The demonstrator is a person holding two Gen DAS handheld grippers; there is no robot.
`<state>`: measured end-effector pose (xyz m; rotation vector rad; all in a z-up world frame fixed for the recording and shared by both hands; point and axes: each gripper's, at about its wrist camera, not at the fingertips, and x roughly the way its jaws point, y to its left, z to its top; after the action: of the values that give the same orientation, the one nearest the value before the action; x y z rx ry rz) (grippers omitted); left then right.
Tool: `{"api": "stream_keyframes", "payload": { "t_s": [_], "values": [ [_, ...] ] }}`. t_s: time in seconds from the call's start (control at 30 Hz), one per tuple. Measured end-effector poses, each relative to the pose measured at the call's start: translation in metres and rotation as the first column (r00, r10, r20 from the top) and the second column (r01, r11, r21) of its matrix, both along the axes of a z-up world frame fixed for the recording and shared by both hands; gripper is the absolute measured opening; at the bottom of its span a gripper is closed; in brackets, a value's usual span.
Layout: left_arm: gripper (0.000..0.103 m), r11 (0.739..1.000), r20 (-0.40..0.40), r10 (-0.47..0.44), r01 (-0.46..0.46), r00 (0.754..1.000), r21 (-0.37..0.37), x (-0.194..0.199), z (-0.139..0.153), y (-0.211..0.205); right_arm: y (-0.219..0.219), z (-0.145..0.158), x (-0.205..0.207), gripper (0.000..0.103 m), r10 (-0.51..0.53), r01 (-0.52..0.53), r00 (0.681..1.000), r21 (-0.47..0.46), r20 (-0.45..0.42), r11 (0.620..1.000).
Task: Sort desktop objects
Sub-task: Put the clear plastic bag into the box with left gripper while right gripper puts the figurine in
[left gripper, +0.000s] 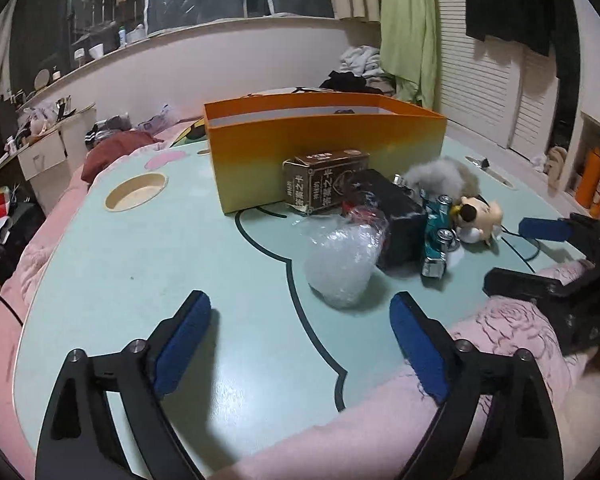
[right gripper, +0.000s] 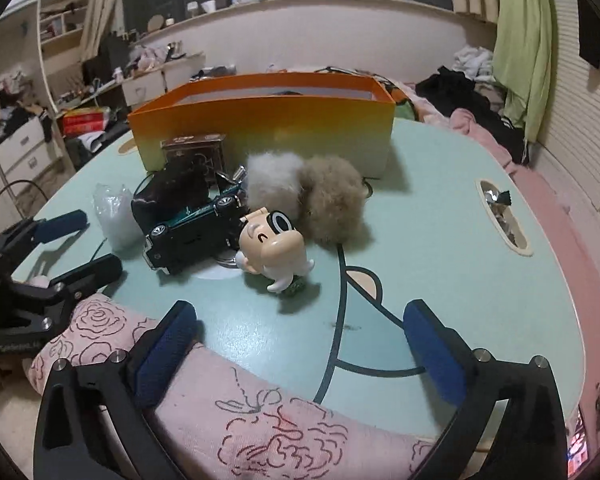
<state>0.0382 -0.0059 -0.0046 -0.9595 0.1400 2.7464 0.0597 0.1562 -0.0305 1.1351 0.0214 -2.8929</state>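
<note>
An orange box [left gripper: 324, 152] [right gripper: 260, 120] stands open-topped at the back of the pale green table [left gripper: 160, 264]. In front of it lie a brown carton [left gripper: 324, 184], a black pouch [left gripper: 392, 216], a clear plastic bag [left gripper: 340, 264], a teal toy car [right gripper: 192, 232], a cartoon figurine [right gripper: 272, 248] and two fluffy pompoms [right gripper: 304, 192]. My left gripper [left gripper: 300, 332] hangs open over the table's near edge, just short of the plastic bag, nothing between its fingers. My right gripper [right gripper: 300, 340] is open too, empty, near the front edge below the figurine. Each gripper shows at the edge of the other's view.
A round cup hole [left gripper: 136, 192] sits at the table's left, a slot [right gripper: 504, 216] with small items at its right. Pink patterned bedding [right gripper: 260, 420] lies along the front edge. Drawers and clutter stand far left, slatted doors and hanging clothes right.
</note>
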Motion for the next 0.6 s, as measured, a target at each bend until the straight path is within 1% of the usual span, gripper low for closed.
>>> {"api": "stream_keyframes", "payload": {
  "t_s": [0.47, 0.6],
  "values": [
    [0.093, 1.0, -0.011, 0.002, -0.002, 1.0, 0.002, 0.0021, -0.0001, 0.0021, -0.0028, -0.0005, 0.0026, 0.103, 0.007, -0.007, 1.0, -0.003, -0.01, 1.0],
    [0.093, 1.0, -0.011, 0.002, -0.002, 1.0, 0.002, 0.0022, 0.0, 0.0022, -0.0006, 0.0003, 0.0049, 0.103, 0.01, -0.011, 1.0, -0.024, -0.025, 1.0]
  ]
}}
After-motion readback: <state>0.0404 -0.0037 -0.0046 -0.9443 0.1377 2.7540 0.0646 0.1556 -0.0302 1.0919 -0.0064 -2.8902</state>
